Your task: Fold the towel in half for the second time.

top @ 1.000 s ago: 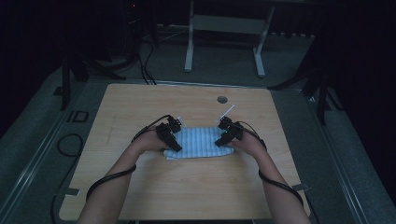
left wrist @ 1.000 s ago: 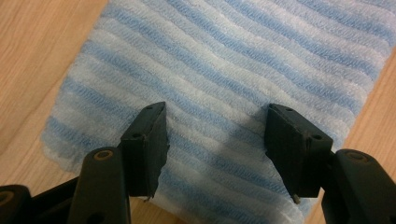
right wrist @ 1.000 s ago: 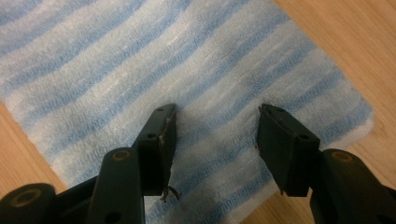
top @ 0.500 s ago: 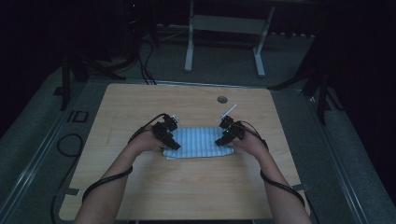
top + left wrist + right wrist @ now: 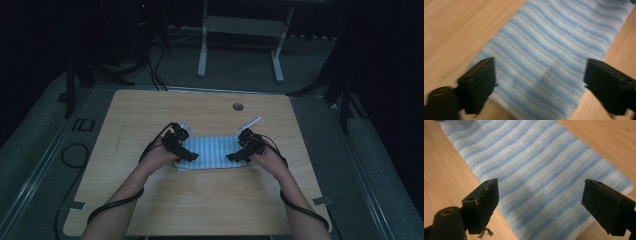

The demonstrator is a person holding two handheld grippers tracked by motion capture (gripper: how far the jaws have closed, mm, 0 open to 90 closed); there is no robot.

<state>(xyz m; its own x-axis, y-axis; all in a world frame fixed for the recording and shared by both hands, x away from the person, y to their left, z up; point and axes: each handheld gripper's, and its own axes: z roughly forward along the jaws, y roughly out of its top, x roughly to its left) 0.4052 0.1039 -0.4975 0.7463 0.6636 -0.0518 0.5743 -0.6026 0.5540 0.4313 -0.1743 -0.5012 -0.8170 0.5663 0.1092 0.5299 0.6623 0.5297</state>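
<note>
A blue-and-white striped towel (image 5: 212, 152) lies folded flat in a long band at the middle of the wooden table (image 5: 200, 205). My left gripper (image 5: 187, 155) hovers over its left end and my right gripper (image 5: 235, 156) over its right end, both pointing inward. In the left gripper view the left gripper (image 5: 540, 62) has its jaws spread wide above the towel (image 5: 554, 37). The right gripper (image 5: 540, 183) stands just as wide over the towel (image 5: 536, 157). Both pairs of jaws have just been opening, and neither presses on the cloth.
A round cable hole (image 5: 238, 106) sits in the table's far half. Behind the table stand a white frame (image 5: 240, 30) and dark stands with cables on the floor (image 5: 155, 65). Bare wood surrounds the towel on all sides.
Both grippers have opened their jaws wide and let go of the towel ends. Both hands lifted slightly; the towel stays flat where it was.
</note>
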